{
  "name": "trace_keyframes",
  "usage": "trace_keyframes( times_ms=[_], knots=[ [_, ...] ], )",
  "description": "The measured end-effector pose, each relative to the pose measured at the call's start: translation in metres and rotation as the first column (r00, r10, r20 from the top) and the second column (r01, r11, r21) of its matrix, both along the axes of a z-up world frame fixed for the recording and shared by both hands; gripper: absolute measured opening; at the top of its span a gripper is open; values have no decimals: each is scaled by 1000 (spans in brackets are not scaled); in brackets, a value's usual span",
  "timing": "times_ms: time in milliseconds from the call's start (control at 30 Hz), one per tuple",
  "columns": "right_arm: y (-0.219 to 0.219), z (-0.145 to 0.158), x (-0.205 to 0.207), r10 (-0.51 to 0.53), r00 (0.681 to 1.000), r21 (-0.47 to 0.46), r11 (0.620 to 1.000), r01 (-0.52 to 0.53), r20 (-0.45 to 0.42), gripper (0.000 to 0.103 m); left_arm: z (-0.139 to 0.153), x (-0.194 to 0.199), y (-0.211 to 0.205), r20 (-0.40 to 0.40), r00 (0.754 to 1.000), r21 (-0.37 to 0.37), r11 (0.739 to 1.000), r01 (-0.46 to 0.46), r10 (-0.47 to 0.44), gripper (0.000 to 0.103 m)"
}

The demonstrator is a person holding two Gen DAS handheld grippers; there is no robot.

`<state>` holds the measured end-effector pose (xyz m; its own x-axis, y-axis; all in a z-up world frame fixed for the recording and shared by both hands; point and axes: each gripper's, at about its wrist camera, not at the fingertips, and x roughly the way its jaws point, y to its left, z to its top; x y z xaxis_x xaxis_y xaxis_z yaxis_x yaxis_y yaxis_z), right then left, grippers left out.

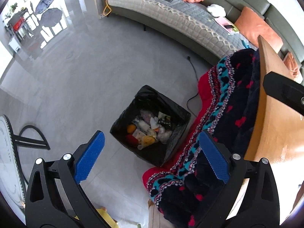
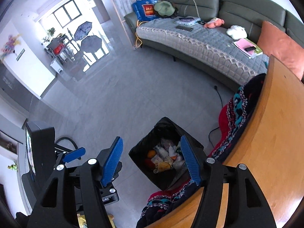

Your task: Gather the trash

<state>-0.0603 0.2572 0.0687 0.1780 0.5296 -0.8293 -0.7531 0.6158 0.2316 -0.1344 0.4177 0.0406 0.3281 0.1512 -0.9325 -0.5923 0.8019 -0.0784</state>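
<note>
Both grippers, left gripper and right gripper, hang w/ fingers apart, empty, over trash bin. We judge drop done. Next: find more trash, prob. on table.

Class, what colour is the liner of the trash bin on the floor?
Black; the liner shows best in the left wrist view.

One black-lined trash bin, two open umbrellas, two plush toys, one orange cushion, one blue shopping bag, one patterned blanket, two grippers.
</note>
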Motion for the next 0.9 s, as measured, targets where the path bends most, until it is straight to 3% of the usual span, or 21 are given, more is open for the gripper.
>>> trace_keyframes(
  times_ms=[267, 467, 667, 900],
  knots=[
    [-65, 10, 14, -110, 994, 45, 993, 110, -4, 71, 18, 19, -39, 28, 996, 25, 996, 81, -81, 96],
    [-136, 14, 27, -227, 974, 64, 972, 226, -1, 72, 33, 45, -94, 55, 977, 42, 978, 202, -204, 96],
    [-213, 11, 38, -349, 937, 62, 936, 348, 7, 72, 38, 78, -169, 67, 934, 50, 936, 348, -351, 96],
    [-315, 5, 45, -505, 863, 67, 862, 503, 13, 72, 36, 106, -259, 70, 861, 58, 863, 501, -504, 96]
  ],
)
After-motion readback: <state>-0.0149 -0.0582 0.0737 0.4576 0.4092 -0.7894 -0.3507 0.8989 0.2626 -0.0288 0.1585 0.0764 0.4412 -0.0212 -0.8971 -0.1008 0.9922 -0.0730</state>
